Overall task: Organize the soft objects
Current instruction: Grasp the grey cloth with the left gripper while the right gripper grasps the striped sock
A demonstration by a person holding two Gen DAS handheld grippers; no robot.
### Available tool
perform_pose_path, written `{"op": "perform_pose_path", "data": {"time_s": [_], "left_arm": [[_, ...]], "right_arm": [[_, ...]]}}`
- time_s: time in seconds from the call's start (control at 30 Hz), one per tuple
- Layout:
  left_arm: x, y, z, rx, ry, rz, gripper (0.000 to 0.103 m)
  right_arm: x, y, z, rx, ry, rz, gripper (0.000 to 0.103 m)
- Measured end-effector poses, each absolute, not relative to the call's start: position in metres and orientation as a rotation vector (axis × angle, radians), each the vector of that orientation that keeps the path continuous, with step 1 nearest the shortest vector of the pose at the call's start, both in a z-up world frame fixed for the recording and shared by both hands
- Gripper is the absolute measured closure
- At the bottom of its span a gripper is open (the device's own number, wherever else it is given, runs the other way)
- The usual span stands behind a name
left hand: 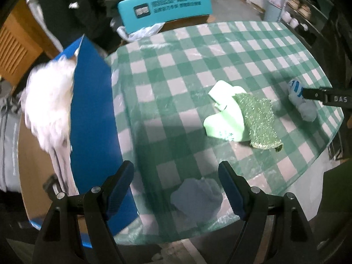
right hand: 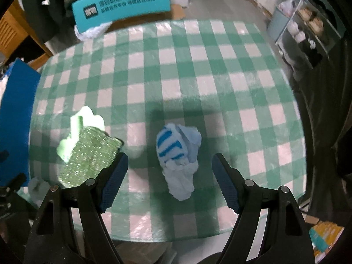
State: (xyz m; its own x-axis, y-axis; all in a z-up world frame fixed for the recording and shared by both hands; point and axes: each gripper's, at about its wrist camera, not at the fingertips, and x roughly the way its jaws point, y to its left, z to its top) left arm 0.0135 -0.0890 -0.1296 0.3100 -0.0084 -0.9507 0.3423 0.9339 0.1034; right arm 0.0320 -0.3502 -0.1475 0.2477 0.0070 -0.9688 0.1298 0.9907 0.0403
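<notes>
Right wrist view had the right gripper spread wide and empty over the striped sock bundle on the checked table. Left gripper also gaped, empty, above a grey-blue cloth wad. I'd have centred each before squeezing.

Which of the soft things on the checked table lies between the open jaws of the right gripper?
The blue-striped white sock bundle. The green sponge lies to its left, outside the jaws.
</notes>
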Motion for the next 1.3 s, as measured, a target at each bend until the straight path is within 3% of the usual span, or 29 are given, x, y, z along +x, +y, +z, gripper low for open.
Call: {"op": "perform_pose_path", "data": {"time_s": [0.37,0.77,0.9,1.07,1.3], "left_arm": [[-0.013,-0.08,-0.144,0.216,1.284,-0.211,0.016],[-0.01,-0.089,-0.18,0.27,1.365,-0.218,0.016],[-0.005,-0.089,-0.19,0.264,1.392,-0.22,0.028],[-0.003,-0.09,-0.193,0.292,1.379,-0.233,0.042],[0.001,-0.094,-0.19,0.294,1.353,-0.243,0.062]], "right_arm": [[0.037,-0.356,-0.174,0.132,1.373,-0.107,0.025],[0.051,-0.349,-0.194,0.073,1.387,-0.112,0.025],[0.054,-0.348,-0.201,0.042,1.396,-0.112,0.027],[0.057,-0.346,-0.205,0.024,1.403,-0.096,0.055],[0.05,-0.344,-0.196,0.034,1.398,-0.092,0.063]]}}
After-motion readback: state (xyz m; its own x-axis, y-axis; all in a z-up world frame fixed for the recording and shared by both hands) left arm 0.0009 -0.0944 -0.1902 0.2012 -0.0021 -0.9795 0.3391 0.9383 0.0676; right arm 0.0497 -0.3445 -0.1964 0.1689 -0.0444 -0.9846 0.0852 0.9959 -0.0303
